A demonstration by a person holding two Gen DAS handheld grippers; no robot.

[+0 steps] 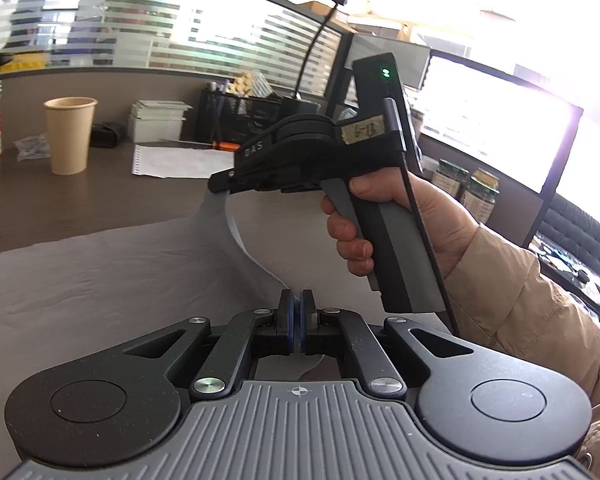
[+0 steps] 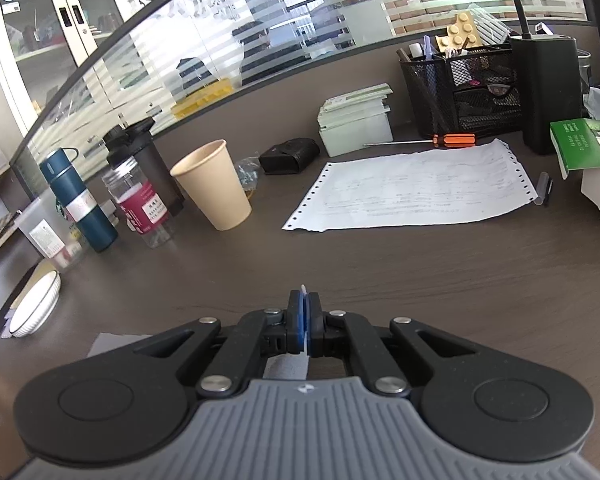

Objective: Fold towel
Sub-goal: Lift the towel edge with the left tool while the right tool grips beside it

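Desk [image 2: 380, 272] beyond towel [image 1: 100, 280]: paper cup [image 2: 212, 184], bottles, printout [image 2: 412, 188]

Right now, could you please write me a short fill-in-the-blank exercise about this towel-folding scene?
1. Both grippers are shut on the grey ____.
2. The paper cup stands ____, its mouth open to the top.
3. The screwdriver beyond the printed sheet has an ____ handle.
4. The left gripper and right gripper have ____ finger pads.

Missing words: towel; upright; orange; blue
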